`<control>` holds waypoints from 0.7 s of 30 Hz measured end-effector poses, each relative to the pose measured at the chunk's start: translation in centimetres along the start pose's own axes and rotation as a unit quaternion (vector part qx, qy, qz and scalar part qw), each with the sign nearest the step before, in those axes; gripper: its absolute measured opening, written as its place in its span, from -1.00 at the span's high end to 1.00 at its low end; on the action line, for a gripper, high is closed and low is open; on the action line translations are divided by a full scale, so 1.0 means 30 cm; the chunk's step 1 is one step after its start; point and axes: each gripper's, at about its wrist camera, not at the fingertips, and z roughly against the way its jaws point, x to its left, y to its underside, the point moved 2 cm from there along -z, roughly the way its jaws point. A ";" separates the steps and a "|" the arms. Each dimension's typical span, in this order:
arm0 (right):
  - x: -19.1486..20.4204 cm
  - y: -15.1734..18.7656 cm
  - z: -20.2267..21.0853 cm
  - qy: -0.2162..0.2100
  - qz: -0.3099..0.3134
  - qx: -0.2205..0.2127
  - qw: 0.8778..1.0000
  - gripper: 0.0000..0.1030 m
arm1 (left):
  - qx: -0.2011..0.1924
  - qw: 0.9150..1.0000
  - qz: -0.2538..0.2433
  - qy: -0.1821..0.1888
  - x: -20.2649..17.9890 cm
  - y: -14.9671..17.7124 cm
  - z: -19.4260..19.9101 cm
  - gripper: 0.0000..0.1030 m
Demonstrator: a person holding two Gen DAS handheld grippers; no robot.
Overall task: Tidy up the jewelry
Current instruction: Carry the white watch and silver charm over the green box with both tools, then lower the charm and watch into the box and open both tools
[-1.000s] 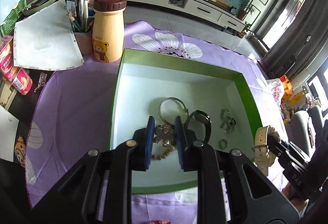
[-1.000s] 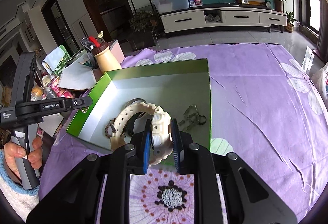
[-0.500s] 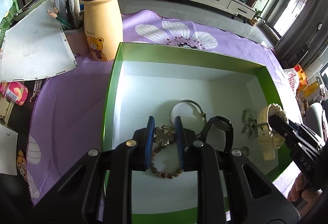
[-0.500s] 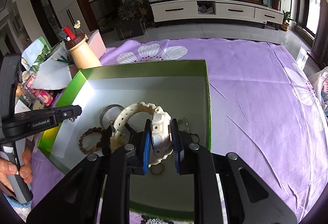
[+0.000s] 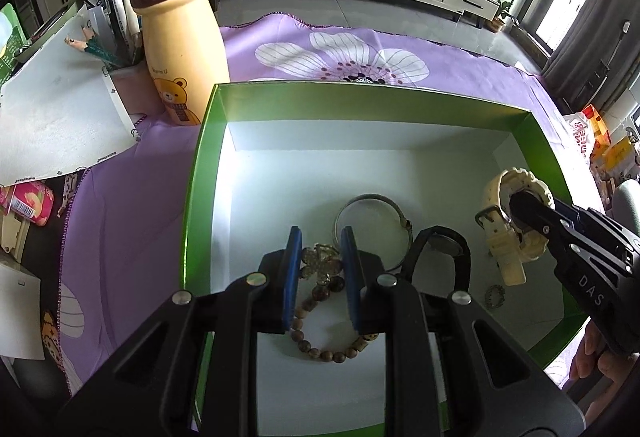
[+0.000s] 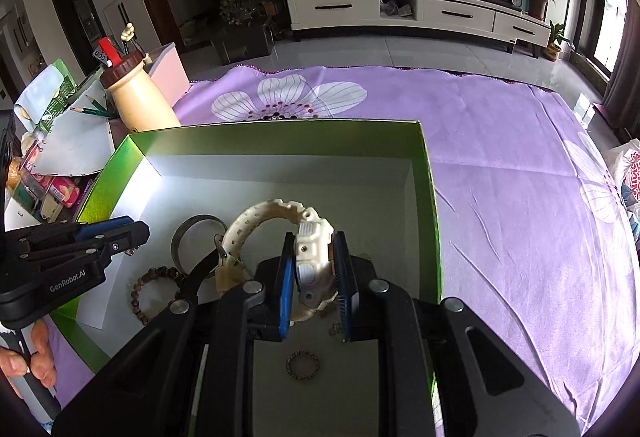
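A green box with a white floor sits on the purple cloth. My left gripper is shut on a flower-shaped brooch and holds it over the box. Below it lie a wooden bead bracelet, a metal bangle and a black watch. My right gripper is shut on a cream watch, held over the box near its right wall. The cream watch also shows in the left wrist view. A small ring lies under the right gripper.
A cream bear bottle with a brown cap stands past the box's far left corner, beside a pencil cup and white paper. Snack packets lie off the cloth at left. The purple flowered cloth stretches to the right.
Both grippers have moved forward over the box. The right gripper carried the cream watch from the box's near edge to inside it. The left still holds the brooch.
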 end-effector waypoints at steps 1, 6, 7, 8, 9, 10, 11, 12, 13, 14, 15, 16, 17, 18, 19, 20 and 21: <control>0.001 -0.001 -0.002 0.001 0.001 0.000 1.000 0.64 | 0.001 1.000 -0.002 -0.001 -0.002 -0.001 -0.003 0.62; 0.008 -0.004 -0.015 0.006 0.009 0.005 1.000 0.64 | 0.002 1.000 -0.010 -0.009 -0.009 -0.001 -0.014 0.61; 0.009 -0.005 -0.017 0.005 0.010 0.007 1.000 0.64 | 0.001 1.000 -0.011 -0.009 -0.010 0.000 -0.015 0.61; 0.014 -0.007 -0.020 0.005 0.011 0.007 1.000 0.64 | 0.001 1.000 -0.012 -0.011 -0.011 0.000 -0.016 0.61; 0.015 -0.008 -0.021 0.005 0.012 0.008 1.000 0.64 | 0.001 1.000 -0.014 -0.013 -0.014 0.000 -0.019 0.61; 0.015 -0.011 -0.021 0.006 0.013 0.009 1.000 0.64 | 0.002 1.000 -0.016 -0.014 -0.015 0.001 -0.021 0.61; 0.017 -0.012 -0.023 0.008 0.014 0.010 1.000 0.64 | 0.002 1.000 -0.016 -0.014 -0.016 0.001 -0.022 0.61; 0.017 -0.012 -0.025 0.008 0.015 0.011 1.000 0.64 | 0.002 1.000 -0.017 -0.015 -0.017 0.001 -0.023 0.61; 0.019 -0.013 -0.027 0.009 0.016 0.012 1.000 0.64 | 0.002 1.000 -0.018 -0.016 -0.018 0.001 -0.024 0.61; 0.021 -0.014 -0.028 0.009 0.016 0.012 1.000 0.64 | 0.002 1.000 -0.018 -0.016 -0.018 0.000 -0.024 0.61; 0.023 -0.015 -0.028 0.009 0.017 0.012 1.000 0.64 | 0.002 1.000 -0.018 -0.015 -0.018 0.000 -0.024 0.61; 0.023 -0.015 -0.029 0.010 0.017 0.013 1.000 0.64 | 0.002 1.000 -0.018 -0.015 -0.018 0.000 -0.024 0.61; 0.023 -0.017 -0.030 0.010 0.018 0.013 1.000 0.64 | 0.002 1.000 -0.019 -0.016 -0.022 -0.001 -0.027 0.61; 0.024 -0.018 -0.031 0.010 0.019 0.013 1.000 0.64 | 0.002 1.000 -0.020 -0.017 -0.022 0.000 -0.027 0.61; 0.025 -0.019 -0.033 0.011 0.019 0.014 1.000 0.64 | 0.002 1.000 -0.020 -0.017 -0.022 0.001 -0.027 0.61; 0.026 -0.020 -0.035 0.011 0.020 0.015 1.000 0.64 | 0.002 1.000 -0.021 -0.017 -0.022 0.001 -0.028 0.61; 0.028 -0.022 -0.037 0.011 0.020 0.016 1.000 0.64 | 0.002 1.000 -0.021 -0.017 -0.022 0.000 -0.029 0.61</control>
